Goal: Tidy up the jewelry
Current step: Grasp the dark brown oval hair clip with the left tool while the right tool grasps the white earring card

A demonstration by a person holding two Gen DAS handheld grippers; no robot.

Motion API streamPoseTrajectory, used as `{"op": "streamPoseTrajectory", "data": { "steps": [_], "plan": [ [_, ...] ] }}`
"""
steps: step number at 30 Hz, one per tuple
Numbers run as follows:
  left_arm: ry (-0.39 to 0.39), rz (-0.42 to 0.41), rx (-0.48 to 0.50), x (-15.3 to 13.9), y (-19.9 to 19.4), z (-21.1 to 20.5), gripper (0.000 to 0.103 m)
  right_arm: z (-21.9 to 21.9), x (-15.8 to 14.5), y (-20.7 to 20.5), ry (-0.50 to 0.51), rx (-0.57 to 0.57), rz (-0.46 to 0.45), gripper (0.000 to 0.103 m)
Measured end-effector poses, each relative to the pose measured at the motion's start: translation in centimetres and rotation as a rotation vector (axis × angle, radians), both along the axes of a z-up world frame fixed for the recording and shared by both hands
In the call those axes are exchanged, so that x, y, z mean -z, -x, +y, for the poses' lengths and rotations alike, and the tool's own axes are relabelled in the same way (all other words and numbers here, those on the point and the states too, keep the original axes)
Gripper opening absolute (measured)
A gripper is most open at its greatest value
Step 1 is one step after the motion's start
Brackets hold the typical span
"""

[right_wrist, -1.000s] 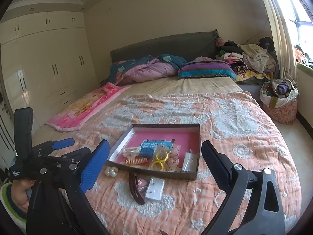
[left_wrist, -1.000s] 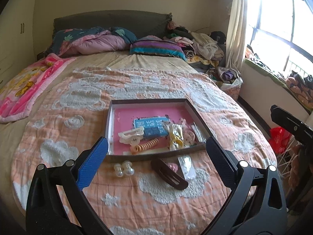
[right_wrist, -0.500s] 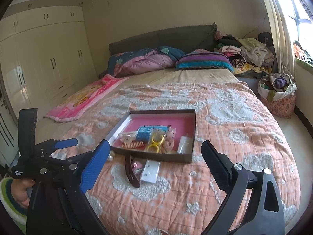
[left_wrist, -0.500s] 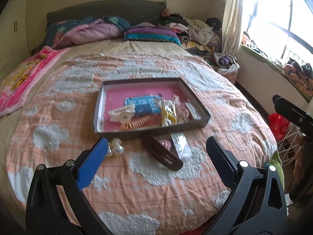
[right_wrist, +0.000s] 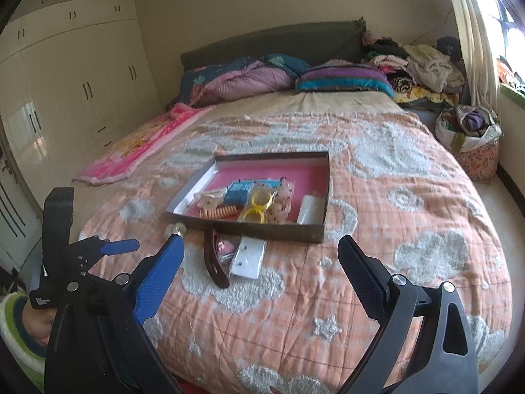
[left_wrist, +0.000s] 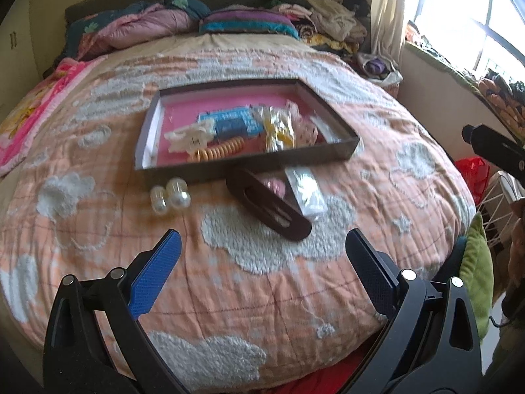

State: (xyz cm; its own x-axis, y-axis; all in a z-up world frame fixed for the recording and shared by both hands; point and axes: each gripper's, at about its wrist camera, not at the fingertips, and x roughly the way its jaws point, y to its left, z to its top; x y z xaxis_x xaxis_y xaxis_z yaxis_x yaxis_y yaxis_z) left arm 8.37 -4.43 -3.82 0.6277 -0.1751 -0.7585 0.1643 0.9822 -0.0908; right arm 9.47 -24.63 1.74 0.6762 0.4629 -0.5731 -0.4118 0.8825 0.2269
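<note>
A shallow tray [left_wrist: 341,152] [right_wrist: 279,228] with a pink floor lies on the bed and holds several hair pieces and packets. In front of it on the blanket lie a dark brown hair clip [left_wrist: 267,208] [right_wrist: 215,264], a small pink piece [left_wrist: 275,185], a clear packet [left_wrist: 306,193] [right_wrist: 247,257] and two pearly beads [left_wrist: 170,195]. My left gripper [left_wrist: 262,248] is open and empty, near the clip. My right gripper [right_wrist: 259,256] is open and empty, short of the same items.
The peach blanket [left_wrist: 262,295] covers the bed's front half. Pillows and a heap of clothes [right_wrist: 423,62] lie at the headboard. A pink blanket [right_wrist: 137,151] lies at the left. Wardrobes [right_wrist: 65,98] stand at the left, a cloth basket [right_wrist: 472,144] beside the bed's right.
Both grippers have moved forward and tilted down toward the bed, so the tray and loose items look closer. Both stay open. Nothing on the bed has moved.
</note>
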Motion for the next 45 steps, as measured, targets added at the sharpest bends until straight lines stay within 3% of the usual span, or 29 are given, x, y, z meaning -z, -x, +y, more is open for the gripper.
{"op": "streamPoseTrajectory", "data": {
  "steps": [13, 20, 25, 28, 31, 33, 36, 43, 45],
  "plan": [
    [0.046, 0.089, 0.03, 3.8, -1.4, -0.8, 0.094, 0.9, 4.9, -4.2, -0.049, -0.069, 0.193, 0.094],
    [0.109, 0.126, 0.037, 4.8, -2.5, -0.5, 0.094, 3.3, 8.7, -7.5, -0.069, -0.157, 0.34, 0.075],
    [0.182, 0.164, 0.046, 5.6, -3.6, -0.4, 0.076, 5.1, 10.8, -9.7, -0.063, -0.193, 0.41, 0.065],
    [0.179, 0.172, 0.047, 6.0, -3.9, -0.5, 0.067, 6.0, 11.7, -10.7, -0.075, -0.213, 0.454, 0.061],
    [0.206, 0.186, 0.043, 6.3, -4.4, -0.4, 0.067, 6.8, 12.4, -11.4, -0.063, -0.223, 0.475, 0.059],
    [0.224, 0.191, 0.033, 6.4, -4.9, -0.2, 0.067, 7.2, 12.8, -11.8, -0.056, -0.225, 0.484, 0.046],
    [0.267, 0.202, 0.019, 6.6, -5.6, 0.0, 0.067, 6.9, 13.0, -12.0, -0.068, -0.224, 0.487, 0.039],
    [0.317, 0.212, -0.021, 7.4, -7.5, -0.2, 0.067, 3.1, 12.6, -11.5, -0.127, -0.15, 0.462, 0.037],
    [0.314, 0.21, -0.032, 7.6, -7.9, -0.3, 0.059, 2.0, 12.3, -11.2, -0.134, -0.126, 0.447, 0.037]
  ]
}}
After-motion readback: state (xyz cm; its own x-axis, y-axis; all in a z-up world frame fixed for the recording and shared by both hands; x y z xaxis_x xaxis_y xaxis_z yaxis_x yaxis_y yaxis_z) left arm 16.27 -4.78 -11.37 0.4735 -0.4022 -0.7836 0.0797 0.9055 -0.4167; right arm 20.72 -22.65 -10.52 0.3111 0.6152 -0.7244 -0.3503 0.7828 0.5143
